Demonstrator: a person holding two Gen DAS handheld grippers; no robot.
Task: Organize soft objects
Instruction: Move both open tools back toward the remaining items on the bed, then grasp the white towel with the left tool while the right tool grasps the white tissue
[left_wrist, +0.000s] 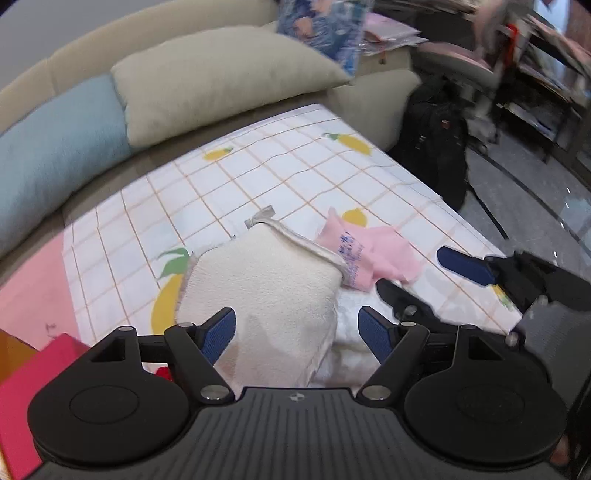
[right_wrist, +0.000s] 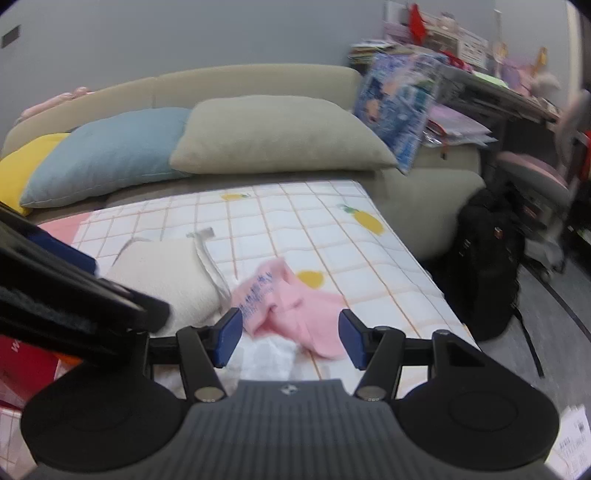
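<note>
Left hand-held gripper (left_wrist: 297, 332) spread over cream towel (left_wrist: 266, 291), right hand-held gripper (right_wrist: 291, 338) spread around pink cloth (right_wrist: 295, 306)

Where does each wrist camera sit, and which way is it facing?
Left wrist: on the left gripper, looking down at the folded cream terry towel; the right gripper shows beside it.
Right wrist: on the right gripper, facing the crumpled pink cloth.
Shared: towel, pink cloth, lemon-print grid sheet, beige sofa pillow.

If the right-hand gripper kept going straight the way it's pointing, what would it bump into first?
Most likely the crumpled pink cloth lying on the lemon-print sheet. It sits right between and just beyond the open right gripper, nothing held. Depth is hard to judge, so it might touch the white cloth underneath first.
</note>
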